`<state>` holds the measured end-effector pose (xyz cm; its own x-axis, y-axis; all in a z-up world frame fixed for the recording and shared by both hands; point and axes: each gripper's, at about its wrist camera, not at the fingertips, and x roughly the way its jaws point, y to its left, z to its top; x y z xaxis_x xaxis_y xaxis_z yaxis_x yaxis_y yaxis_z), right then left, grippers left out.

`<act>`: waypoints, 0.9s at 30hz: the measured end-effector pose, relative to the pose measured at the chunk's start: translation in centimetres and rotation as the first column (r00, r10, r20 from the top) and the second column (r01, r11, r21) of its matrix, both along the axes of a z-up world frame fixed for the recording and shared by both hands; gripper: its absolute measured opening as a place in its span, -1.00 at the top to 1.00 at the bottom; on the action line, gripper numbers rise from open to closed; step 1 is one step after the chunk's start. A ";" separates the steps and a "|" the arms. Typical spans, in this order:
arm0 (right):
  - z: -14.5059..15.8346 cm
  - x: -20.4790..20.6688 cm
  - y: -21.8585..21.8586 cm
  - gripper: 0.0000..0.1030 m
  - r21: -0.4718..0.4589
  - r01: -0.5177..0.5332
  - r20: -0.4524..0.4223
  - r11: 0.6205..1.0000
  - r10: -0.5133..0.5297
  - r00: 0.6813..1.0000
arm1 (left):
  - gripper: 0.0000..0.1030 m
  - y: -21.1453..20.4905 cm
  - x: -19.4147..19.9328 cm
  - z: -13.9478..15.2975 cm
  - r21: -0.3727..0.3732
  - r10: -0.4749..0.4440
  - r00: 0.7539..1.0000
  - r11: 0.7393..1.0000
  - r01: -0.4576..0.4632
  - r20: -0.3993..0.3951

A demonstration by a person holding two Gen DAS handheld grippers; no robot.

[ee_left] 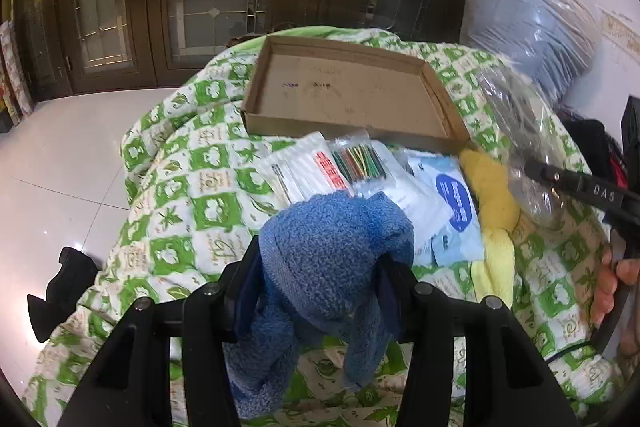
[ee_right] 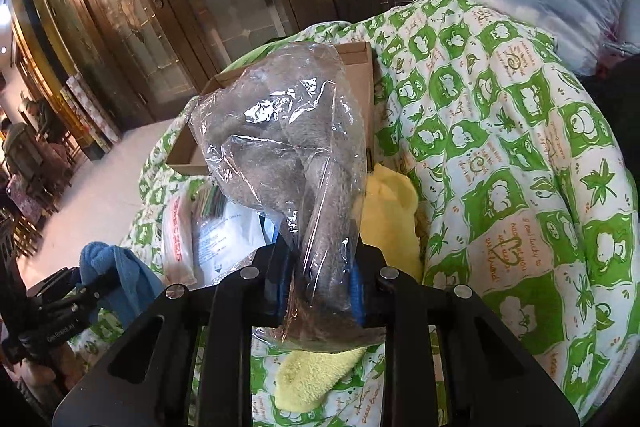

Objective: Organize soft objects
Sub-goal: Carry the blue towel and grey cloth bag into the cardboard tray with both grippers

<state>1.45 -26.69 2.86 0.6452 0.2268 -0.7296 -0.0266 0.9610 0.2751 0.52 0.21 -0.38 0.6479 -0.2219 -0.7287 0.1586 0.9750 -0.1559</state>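
Left gripper (ee_left: 316,267): jaws partly closed and clamped on a bunched blue towel (ee_left: 332,247), whose loose ends hang below the pads. Right gripper (ee_right: 320,279): jaws narrowly set, pinching the lower end of a grey plush item sealed in a clear plastic bag (ee_right: 288,147), which stands up ahead of the fingers.

Both items are held above a green-and-white patterned quilt (ee_right: 500,155). On the quilt, just beyond the grippers, lie a yellow cloth (ee_right: 392,203), a pack of coloured sticks (ee_left: 358,163), white packets and a blue-and-white wipes pack (ee_left: 456,203). Farther off sits an open, empty cardboard tray (ee_left: 352,95).

Step in hand, as judged: transport of two picked-up soft objects, most likely toward the tray. The next move calls for carrying each over the tray's near wall, lowering it and opening the jaws, one hand at a time to avoid crowding.

Legible writing: "DAS" on the right gripper's finger in the left view; red characters on a white packet (ee_left: 330,173), unreadable; quilt script too small to read.
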 end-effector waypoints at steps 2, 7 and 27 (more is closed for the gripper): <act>0.0 0.0 -0.3 0.55 0.022 0.009 -0.005 1.000 -0.009 1.000 | 0.02 0.3 0.1 0.5 -0.003 0.006 1.000 1.000 -0.006 0.012; -0.1 0.3 -0.8 0.55 0.062 0.021 -0.023 0.998 -0.020 1.000 | 0.02 0.9 0.7 2.5 -0.028 0.014 0.999 1.000 -0.013 0.043; 3.9 5.4 -0.7 0.55 0.083 -0.030 -0.083 0.996 0.037 0.996 | 0.02 0.3 10.6 6.3 -0.045 0.040 0.999 0.998 -0.038 0.033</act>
<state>6.85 -27.36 6.77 0.5731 0.3086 -0.7591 -0.0320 0.9341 0.3556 11.13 0.51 5.87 0.6810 -0.2273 -0.6961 0.1265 0.9728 -0.1939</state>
